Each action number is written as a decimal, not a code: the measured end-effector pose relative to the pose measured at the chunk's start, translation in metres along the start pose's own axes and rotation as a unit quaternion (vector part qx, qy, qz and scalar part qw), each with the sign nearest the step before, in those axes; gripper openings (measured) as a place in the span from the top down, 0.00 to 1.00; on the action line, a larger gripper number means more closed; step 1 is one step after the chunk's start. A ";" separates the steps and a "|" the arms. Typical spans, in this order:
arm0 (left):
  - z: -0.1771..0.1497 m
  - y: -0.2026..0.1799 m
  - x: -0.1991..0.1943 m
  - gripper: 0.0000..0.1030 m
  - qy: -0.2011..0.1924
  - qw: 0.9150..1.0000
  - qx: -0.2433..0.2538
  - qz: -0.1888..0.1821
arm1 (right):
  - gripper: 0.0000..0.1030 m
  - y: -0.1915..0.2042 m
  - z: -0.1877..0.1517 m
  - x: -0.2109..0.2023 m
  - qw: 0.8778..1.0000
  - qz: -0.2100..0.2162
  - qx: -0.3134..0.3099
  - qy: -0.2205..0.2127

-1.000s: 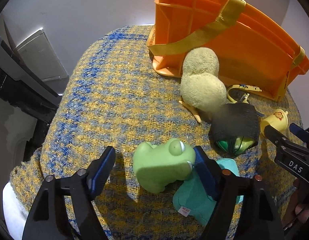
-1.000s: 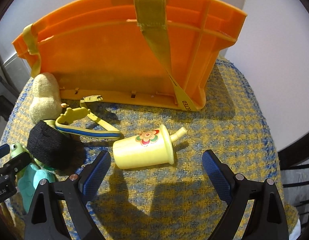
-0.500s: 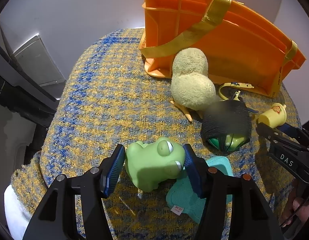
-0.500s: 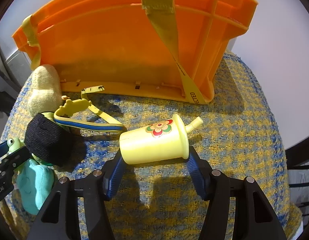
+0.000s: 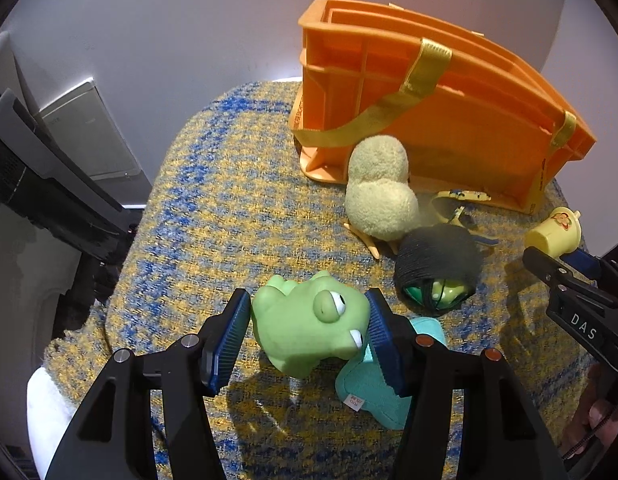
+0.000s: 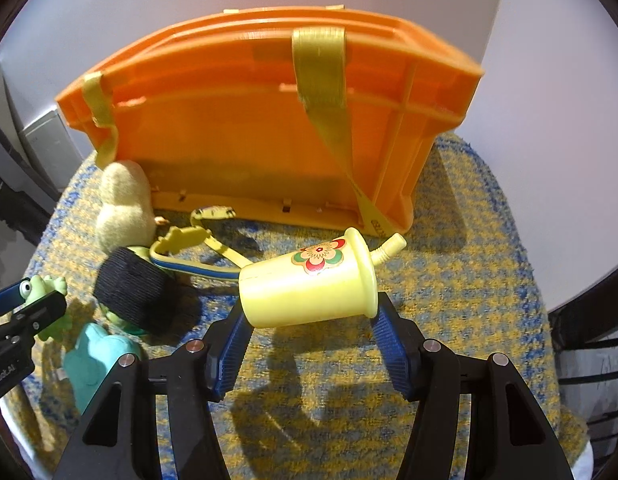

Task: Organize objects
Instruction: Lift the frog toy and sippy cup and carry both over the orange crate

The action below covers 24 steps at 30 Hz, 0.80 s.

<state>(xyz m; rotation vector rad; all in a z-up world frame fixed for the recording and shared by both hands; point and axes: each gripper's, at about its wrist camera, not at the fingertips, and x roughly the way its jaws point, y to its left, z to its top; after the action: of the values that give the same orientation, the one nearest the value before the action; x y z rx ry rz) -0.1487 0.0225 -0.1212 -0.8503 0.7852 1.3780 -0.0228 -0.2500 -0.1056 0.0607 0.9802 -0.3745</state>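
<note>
- Left wrist view: the left gripper (image 5: 307, 334), its jaws having just been closing, is clamped on a green rubber frog-head toy (image 5: 309, 322), blue pads pressed to either side of it, low in the centre of the view.
- Under the toy's 5 o'clock side lies a teal plush piece with a small white tag (image 5: 373, 396) on the blue-and-yellow woven cloth (image 5: 213, 208).
- At 2 o'clock from the toy sits a black ribbed-knit bundle with green showing inside (image 5: 437, 268); beyond it, a pale yellow plush chick (image 5: 379, 190) touches the orange plastic crate with yellow webbing straps (image 5: 449, 120).
- Right wrist view: the right gripper (image 6: 309, 340), jaws likewise just closing, grips a pale yellow plastic cup with a flower sticker and spout (image 6: 309, 284) lying sideways, spout toward 2 o'clock, centre of view.
- The orange crate (image 6: 249, 136) stands at 12 o'clock; a yellow rubbery strap with a blue stripe (image 6: 197, 252) lies at 10 o'clock from the cup.
</note>
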 end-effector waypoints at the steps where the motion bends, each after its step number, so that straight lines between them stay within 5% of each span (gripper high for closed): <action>1: 0.000 0.000 -0.003 0.44 -0.002 1.000 0.002 -0.002 | 0.43 0.000 0.001 -0.003 1.000 0.000 0.001 -0.003; 9: -0.006 -0.028 -0.025 0.44 -0.024 1.000 0.018 -0.007 | 0.43 0.001 0.009 -0.031 1.000 -0.001 0.007 -0.023; 24: 0.040 -0.036 -0.066 0.44 -0.072 0.995 0.057 -0.026 | 0.43 -0.021 0.043 -0.079 0.998 -0.008 0.020 -0.063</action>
<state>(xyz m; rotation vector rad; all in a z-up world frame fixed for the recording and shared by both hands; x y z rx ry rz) -0.1170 0.0249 -0.0423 -0.6705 0.7171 1.3200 -0.0344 -0.2566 -0.0143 0.0656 0.8495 -0.4078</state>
